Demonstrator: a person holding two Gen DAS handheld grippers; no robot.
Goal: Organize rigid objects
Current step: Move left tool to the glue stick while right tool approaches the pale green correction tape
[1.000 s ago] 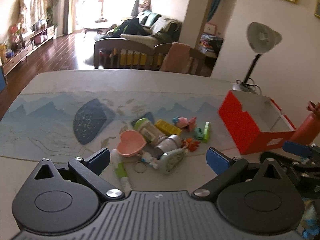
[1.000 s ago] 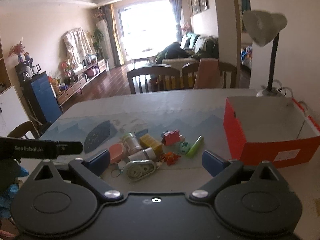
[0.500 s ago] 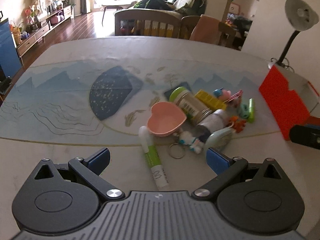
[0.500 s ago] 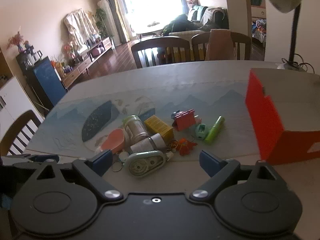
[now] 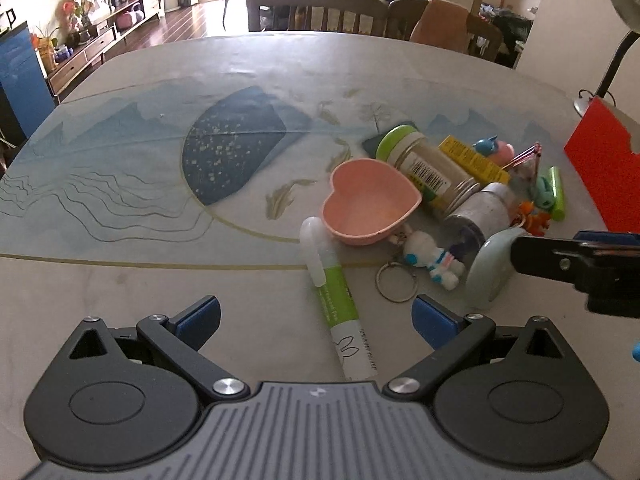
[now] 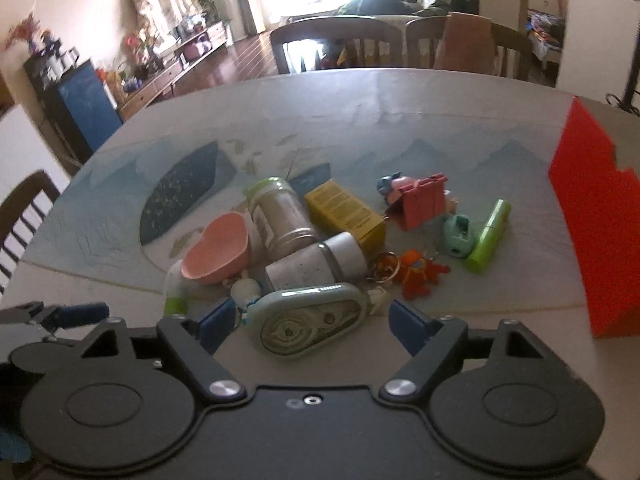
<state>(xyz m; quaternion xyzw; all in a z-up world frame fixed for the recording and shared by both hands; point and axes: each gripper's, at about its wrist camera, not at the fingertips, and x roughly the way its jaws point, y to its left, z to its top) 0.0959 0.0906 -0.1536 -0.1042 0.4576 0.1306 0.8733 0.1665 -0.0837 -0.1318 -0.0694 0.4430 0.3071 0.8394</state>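
Big table (image 5: pixel 160 288) with a whale-print mat, red box (image 6: pixel 596 240) off at the right edge, well apart from the pile of small stuff mid-table. Left gripper (image 5: pixel 316 316) is wide open and empty, straddling the green marker (image 5: pixel 340 300). Right gripper (image 6: pixel 310 322) has just been closing, jaws apart either side of the tape dispenser (image 6: pixel 308 320), not pressing it

Wooden chairs (image 5: pixel 320 8) behind table (image 5: pixel 240 64)
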